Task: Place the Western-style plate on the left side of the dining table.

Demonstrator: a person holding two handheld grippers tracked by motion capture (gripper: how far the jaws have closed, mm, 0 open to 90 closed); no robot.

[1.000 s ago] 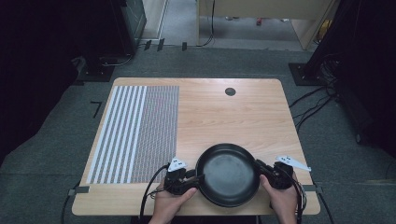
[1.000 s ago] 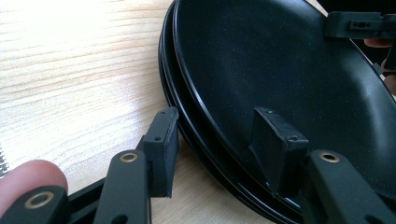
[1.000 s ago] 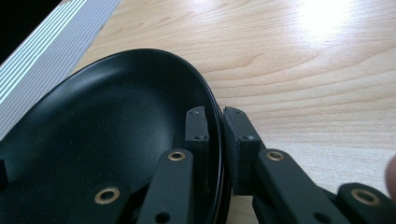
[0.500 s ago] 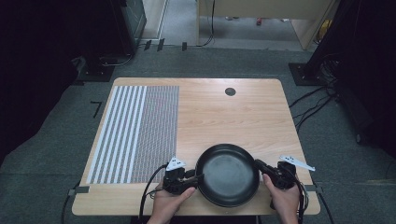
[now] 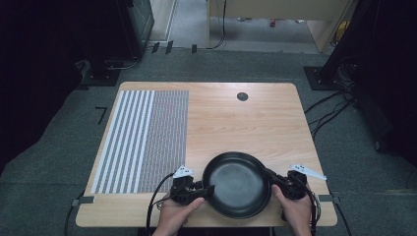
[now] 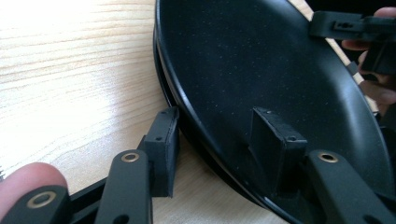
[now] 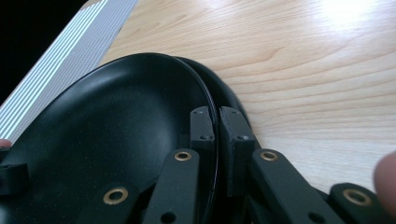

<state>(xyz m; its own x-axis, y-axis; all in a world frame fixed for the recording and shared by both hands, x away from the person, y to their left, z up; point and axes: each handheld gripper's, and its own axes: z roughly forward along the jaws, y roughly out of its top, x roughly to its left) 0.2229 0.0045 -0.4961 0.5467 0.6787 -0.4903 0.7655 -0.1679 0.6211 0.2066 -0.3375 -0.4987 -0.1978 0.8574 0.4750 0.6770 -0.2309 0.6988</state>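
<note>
You have nothing to read here: no lettering, label, brand, number or sign stands on anything that these pictures show you.

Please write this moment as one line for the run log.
pan: black, on table | left gripper: jaws astride rim, grip unclear | right gripper: shut on opposite rim

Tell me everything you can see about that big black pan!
The pan is round, shallow, matte black with faint speckles and nothing inside. It sits at the wooden table's near edge. The right gripper pinches its rim; the left gripper straddles the opposite rim, one pad inside, one outside.
</note>
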